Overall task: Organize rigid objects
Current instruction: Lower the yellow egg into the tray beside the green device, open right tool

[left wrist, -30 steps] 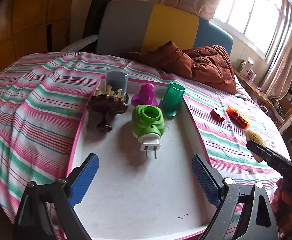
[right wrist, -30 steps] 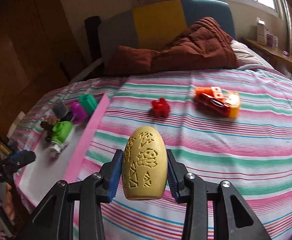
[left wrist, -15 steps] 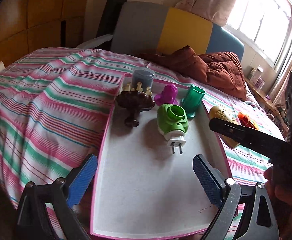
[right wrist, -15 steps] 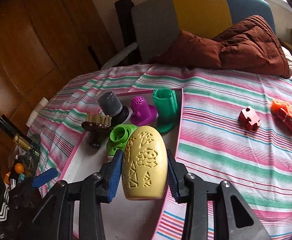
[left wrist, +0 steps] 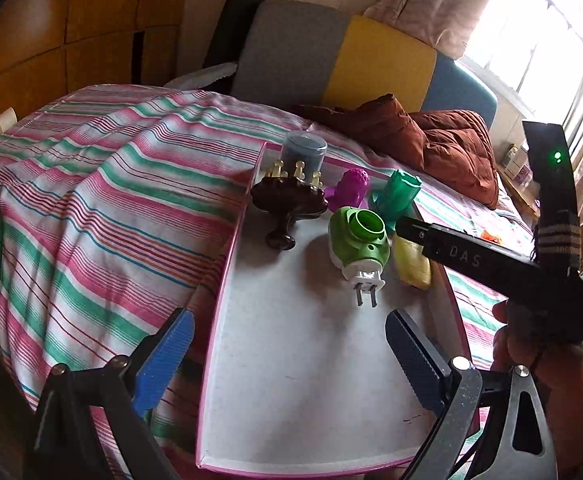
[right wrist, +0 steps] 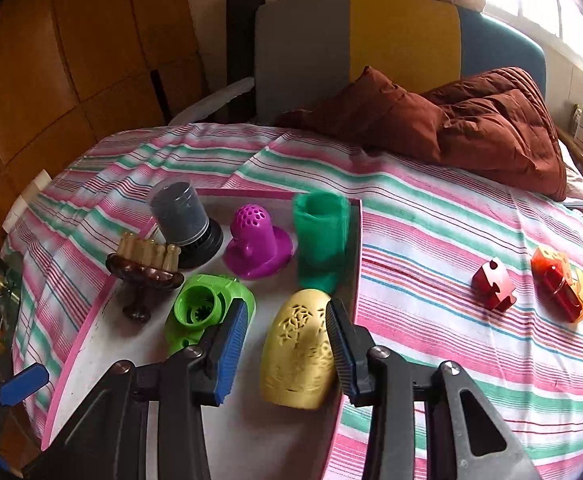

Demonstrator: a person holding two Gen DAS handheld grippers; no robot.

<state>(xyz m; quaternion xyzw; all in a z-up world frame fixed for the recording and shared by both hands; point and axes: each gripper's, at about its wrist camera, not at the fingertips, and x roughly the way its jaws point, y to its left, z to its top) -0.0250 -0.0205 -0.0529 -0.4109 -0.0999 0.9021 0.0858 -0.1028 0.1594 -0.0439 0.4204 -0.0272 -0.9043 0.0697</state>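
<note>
A yellow carved egg (right wrist: 297,356) stands on the white pink-rimmed tray (right wrist: 131,344) near its right edge, leaning a little. My right gripper (right wrist: 287,308) straddles it, open. The right pad touches the egg, while a strip of tray shows between the egg and the left pad. In the left wrist view the egg (left wrist: 411,264) sits under the right gripper's black finger. My left gripper (left wrist: 287,332) hangs open over the tray's near end (left wrist: 291,380) with nothing between its fingers.
On the tray's far half stand a green plug-in device (right wrist: 203,312), a brown peg stand (right wrist: 143,276), a grey cylinder (right wrist: 179,212), a purple piece (right wrist: 255,244) and a teal cup (right wrist: 321,236). A red piece (right wrist: 493,284) and an orange toy (right wrist: 559,284) lie on the striped bedspread to the right.
My right gripper carried the egg left from above the bedspread to the tray. The egg now rests there with the left pad off it. The left gripper shifted slightly.
</note>
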